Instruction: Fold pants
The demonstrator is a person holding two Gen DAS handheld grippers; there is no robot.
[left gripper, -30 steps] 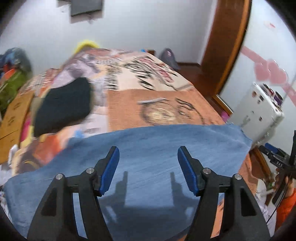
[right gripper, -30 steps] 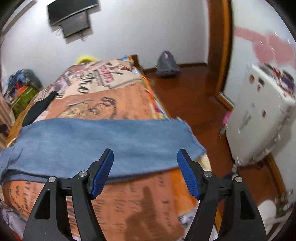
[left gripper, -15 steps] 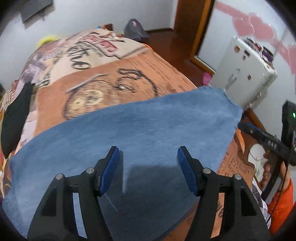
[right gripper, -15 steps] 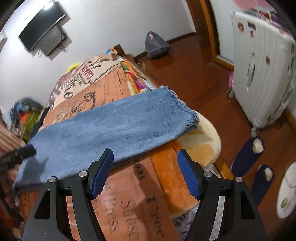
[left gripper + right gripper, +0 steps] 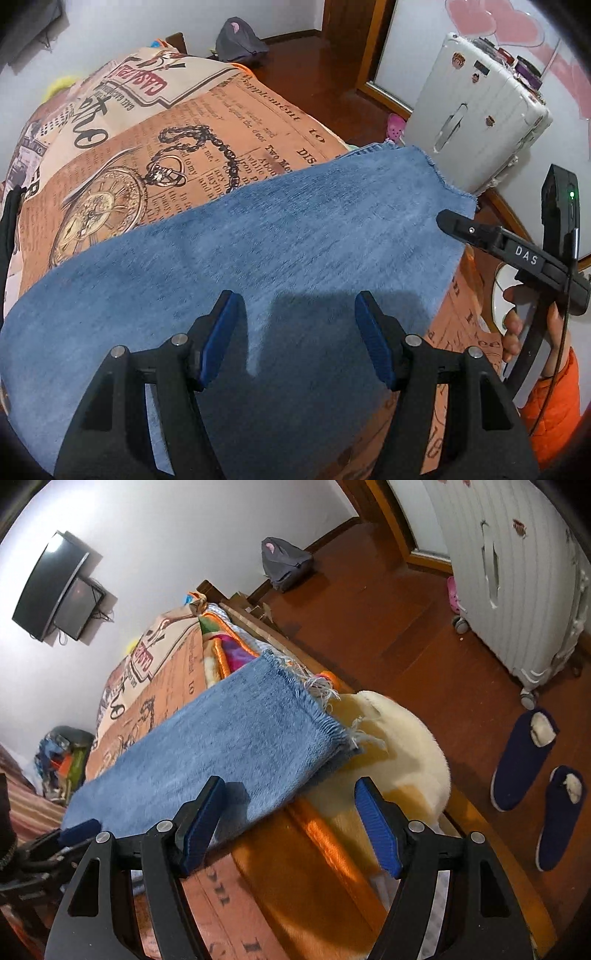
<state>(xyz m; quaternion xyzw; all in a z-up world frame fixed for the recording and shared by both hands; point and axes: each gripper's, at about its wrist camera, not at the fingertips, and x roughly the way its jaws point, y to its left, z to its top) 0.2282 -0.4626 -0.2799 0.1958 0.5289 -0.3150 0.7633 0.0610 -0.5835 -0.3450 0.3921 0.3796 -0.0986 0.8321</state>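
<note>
Blue denim pants lie flat across an orange newspaper-print bedspread, their long axis running from lower left to the frayed hem at upper right. The left gripper and right gripper hover with jaws wide apart, holding nothing. A white hard-shell suitcase stands on the reddish wooden floor.

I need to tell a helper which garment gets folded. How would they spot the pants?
Find the bed with the orange newspaper-print cover. The pants lie flat across it, reaching the edge beside the white suitcase. They are the only blue denim there, with a frayed hem.
</note>
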